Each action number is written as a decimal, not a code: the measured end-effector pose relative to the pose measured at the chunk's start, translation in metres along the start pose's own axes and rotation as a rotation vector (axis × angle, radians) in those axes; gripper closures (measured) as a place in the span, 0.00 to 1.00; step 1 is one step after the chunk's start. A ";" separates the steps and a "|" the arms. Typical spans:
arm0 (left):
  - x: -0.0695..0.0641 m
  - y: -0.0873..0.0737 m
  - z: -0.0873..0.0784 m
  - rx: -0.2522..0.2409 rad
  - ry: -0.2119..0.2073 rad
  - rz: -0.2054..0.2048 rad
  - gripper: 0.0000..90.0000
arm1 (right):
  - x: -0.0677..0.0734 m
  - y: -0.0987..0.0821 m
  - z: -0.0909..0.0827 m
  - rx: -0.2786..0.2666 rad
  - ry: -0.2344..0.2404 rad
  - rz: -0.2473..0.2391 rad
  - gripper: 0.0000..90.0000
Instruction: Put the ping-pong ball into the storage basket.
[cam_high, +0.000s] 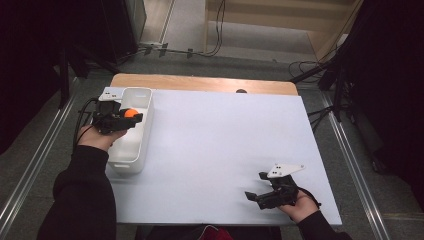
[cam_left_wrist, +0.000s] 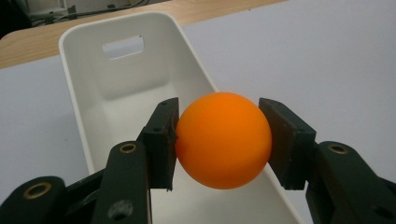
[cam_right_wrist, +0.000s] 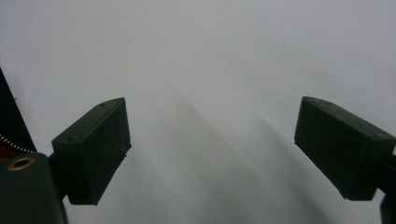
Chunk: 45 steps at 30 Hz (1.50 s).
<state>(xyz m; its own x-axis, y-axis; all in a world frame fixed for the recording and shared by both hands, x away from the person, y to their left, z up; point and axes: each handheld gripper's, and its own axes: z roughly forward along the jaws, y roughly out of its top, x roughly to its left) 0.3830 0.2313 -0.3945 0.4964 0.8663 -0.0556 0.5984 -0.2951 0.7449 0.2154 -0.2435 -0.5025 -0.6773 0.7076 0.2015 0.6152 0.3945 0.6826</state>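
High view, left: the left gripper (cam_high: 131, 116) held an orange ball (cam_high: 131, 113) over the white bin (cam_high: 131, 161) at the table's (cam_high: 225, 150) left edge.
High view, right: the right gripper (cam_high: 256, 187) rested near the front edge, well apart.
Left gripper view: jaws were clamped on the ball's sides, above the bin's inside.
Right gripper view: jaws stood wide apart over bare white tabletop.

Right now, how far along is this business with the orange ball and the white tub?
Picked up already: the left gripper is clamped on the orange ball. In hand: the ball is held above the white tub, which looks empty inside. Left, probably: letting the ball go into the tub. The right gripper rests open above the white table cover, holding nothing.
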 end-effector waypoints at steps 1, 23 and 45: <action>0.001 0.000 0.000 0.001 0.001 0.002 0.55 | 0.000 0.000 0.000 0.001 0.001 -0.002 0.10; 0.008 -0.007 0.009 0.016 0.005 -0.043 0.55 | 0.000 0.000 0.000 -0.001 -0.003 -0.006 0.10; 0.007 -0.008 0.015 0.040 0.015 -0.055 0.55 | 0.000 0.001 0.001 0.000 -0.001 -0.003 0.10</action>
<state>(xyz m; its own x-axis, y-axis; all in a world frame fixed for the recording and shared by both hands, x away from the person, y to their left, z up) 0.3906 0.2334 -0.4105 0.4529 0.8874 -0.0861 0.6496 -0.2623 0.7136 0.2161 -0.2423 -0.5025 -0.6788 0.7069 0.1987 0.6130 0.3965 0.6834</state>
